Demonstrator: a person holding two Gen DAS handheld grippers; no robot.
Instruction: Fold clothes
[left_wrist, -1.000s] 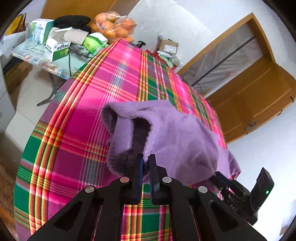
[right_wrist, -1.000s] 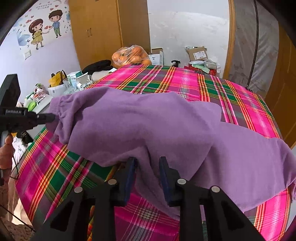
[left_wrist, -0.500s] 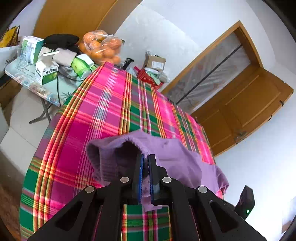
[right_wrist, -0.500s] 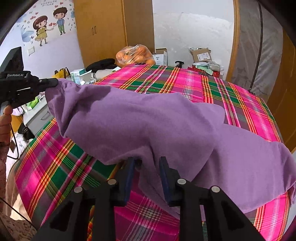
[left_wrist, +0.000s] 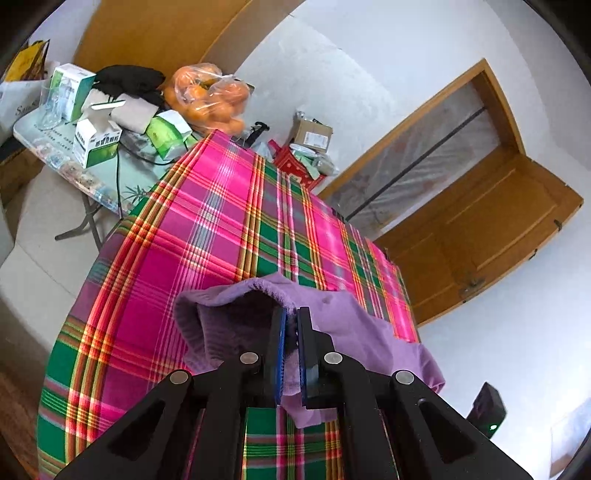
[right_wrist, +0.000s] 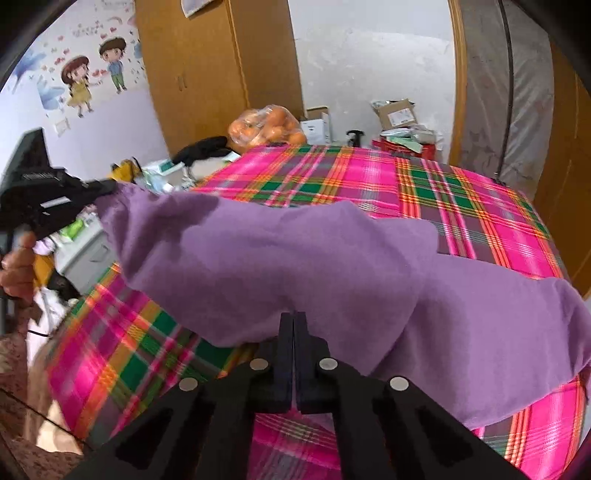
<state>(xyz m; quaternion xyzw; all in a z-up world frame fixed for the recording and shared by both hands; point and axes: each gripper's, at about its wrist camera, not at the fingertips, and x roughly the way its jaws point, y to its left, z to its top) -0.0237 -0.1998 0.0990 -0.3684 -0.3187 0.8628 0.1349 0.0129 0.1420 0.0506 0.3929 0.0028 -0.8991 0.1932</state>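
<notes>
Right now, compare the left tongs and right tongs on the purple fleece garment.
The left tongs pinch the purple fleece garment at a bunched end held off the table; the right tongs grip its hanging lower edge. The left tongs' blue pads show; the right tongs' do not. Both are shut on it.

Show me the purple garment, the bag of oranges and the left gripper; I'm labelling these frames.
purple garment (right_wrist: 332, 258), right wrist view, middle of the draped cloth.
bag of oranges (left_wrist: 207, 99), left wrist view, bag's centre.
left gripper (left_wrist: 290, 317), left wrist view, between fingertips.

- The left wrist camera is looking down along its fingers, close over the purple garment (left_wrist: 354, 325).
- The right wrist camera is facing across the same garment and plaid tablecloth (right_wrist: 461, 192), both views sharing them.
</notes>
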